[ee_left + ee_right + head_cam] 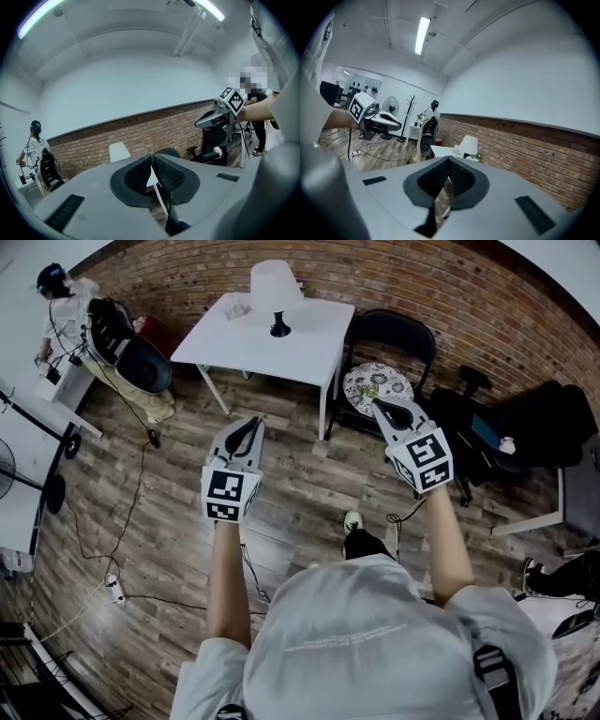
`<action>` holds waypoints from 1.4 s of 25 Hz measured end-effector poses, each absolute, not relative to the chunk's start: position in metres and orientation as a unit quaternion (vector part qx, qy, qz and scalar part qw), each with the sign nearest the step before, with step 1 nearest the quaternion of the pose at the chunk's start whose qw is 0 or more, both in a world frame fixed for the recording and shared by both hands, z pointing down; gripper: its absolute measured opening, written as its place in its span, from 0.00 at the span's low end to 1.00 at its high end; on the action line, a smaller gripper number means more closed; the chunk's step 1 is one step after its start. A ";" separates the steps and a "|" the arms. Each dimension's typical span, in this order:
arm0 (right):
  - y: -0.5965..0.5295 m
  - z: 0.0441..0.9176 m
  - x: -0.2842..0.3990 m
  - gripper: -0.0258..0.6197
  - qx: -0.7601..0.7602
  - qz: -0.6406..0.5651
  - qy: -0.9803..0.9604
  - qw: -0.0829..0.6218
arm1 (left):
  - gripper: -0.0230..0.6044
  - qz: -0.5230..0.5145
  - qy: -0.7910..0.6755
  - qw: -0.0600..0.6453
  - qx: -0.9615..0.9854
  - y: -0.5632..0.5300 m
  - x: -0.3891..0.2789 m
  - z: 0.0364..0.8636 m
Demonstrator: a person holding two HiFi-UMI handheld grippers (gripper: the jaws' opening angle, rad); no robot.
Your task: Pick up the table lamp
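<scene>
Lamp (pixel 274 285) stands well beyond left gripper (pixel 251 422) and right gripper (pixel 381 406), fingers closed, empty.

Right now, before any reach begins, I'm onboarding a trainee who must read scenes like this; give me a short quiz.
1. True or false: the table lamp stands on the white table.
2. Multiple choice: the left gripper is A) shut on the lamp, B) shut and empty, C) wide open.
3. Fill in: in the head view, right of the table stands a black ____.
Key: 1 true; 2 B; 3 chair.
</scene>
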State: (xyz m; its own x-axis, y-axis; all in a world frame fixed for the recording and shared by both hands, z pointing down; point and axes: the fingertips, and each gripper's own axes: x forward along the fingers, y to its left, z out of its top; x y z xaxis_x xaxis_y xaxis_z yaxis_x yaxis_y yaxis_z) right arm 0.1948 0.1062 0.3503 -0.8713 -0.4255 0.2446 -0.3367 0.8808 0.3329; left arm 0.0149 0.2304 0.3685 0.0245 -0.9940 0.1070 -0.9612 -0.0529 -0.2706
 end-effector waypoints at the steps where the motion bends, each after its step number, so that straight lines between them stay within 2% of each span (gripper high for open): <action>1: 0.105 0.351 0.191 0.04 0.199 -0.142 -0.957 0.158 | 0.07 -0.134 0.684 0.060 -0.715 0.228 0.012 0.369; 3: 0.101 0.352 0.184 0.04 0.196 -0.144 -0.957 0.160 | 0.08 -0.136 0.678 0.057 -0.720 0.220 0.010 0.372; 6: 0.090 0.355 0.173 0.04 0.190 -0.144 -0.958 0.160 | 0.25 -0.146 0.674 0.052 -0.722 0.206 0.004 0.375; 13: 0.041 0.367 0.146 0.04 0.172 -0.141 -0.961 0.164 | 0.26 -0.155 0.675 0.037 -0.720 0.157 -0.019 0.382; 24: -0.100 0.377 0.095 0.04 0.140 -0.133 -0.967 0.165 | 0.26 -0.165 0.686 0.028 -0.708 0.012 -0.066 0.379; 35: -0.226 0.394 0.034 0.04 0.089 -0.119 -0.973 0.177 | 0.26 -0.167 0.699 -0.032 -0.695 -0.117 -0.115 0.405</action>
